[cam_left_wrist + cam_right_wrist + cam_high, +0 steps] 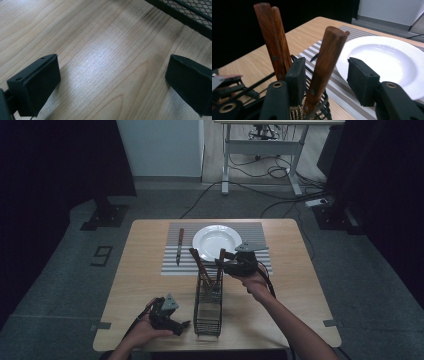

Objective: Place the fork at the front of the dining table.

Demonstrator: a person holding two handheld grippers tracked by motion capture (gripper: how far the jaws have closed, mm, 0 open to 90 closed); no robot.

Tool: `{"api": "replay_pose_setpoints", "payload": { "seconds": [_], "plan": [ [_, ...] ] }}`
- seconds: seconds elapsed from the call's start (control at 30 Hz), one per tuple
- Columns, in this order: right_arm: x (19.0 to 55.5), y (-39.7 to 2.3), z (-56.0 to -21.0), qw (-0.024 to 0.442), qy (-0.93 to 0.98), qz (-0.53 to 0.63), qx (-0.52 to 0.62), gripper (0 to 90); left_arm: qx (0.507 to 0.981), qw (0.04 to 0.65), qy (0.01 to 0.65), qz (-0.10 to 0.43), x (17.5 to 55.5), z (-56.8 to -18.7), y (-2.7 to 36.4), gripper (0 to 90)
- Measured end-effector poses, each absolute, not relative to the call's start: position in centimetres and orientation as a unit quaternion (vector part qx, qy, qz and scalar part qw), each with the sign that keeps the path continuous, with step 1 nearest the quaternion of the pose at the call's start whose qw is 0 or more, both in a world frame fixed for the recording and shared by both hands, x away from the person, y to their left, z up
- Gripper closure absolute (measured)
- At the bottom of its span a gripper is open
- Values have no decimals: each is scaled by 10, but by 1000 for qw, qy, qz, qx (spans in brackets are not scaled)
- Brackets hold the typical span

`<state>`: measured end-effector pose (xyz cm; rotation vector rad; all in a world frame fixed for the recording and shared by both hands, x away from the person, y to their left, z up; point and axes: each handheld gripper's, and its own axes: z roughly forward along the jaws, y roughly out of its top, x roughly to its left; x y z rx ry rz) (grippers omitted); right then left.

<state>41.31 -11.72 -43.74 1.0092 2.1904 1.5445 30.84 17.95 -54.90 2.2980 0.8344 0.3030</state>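
Observation:
A black wire basket (207, 310) stands on the wooden table (145, 270) and holds several wooden-handled utensils. My right gripper (220, 261) hovers over the basket's far end, its jaws on either side of one brown handle (332, 42). That handle lies close to one pad (295, 77), and a gap shows before the other pad, so the gripper (325, 68) is open. Two more handles (273, 37) lean beside it. My left gripper (184, 324) rests low on the table just left of the basket (190, 12); the gripper (112, 82) is open over bare wood.
A white plate (200, 237) sits on a striped placemat (250, 232) at the table's far side, with a wooden-handled knife (179, 245) lying on the mat's left part. The plate's rim (352, 47) is just beyond my right jaws. A desk frame and cables stand on the floor behind.

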Motion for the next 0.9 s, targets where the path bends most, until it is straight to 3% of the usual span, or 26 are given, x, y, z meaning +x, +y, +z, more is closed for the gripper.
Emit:
{"api": "replay_pose_setpoints", "payload": {
  "seconds": [0.13, 0.37, 0.63, 0.9],
  "plan": [
    [415, -115, -440, 131, 757, 536, 349, 556, 880, 333, 319, 116, 308, -549, 179, 0],
    [417, -118, -440, 104, 750, 547, 357, 722, 880, 333, 319, 116, 308, -549, 179, 0],
    [418, -123, -440, 64, 735, 567, 366, 778, 880, 333, 319, 116, 308, -549, 179, 0],
    [415, -126, -435, 70, 722, 586, 360, 793, 880, 333, 319, 116, 308, -549, 179, 0]
  ]
}}
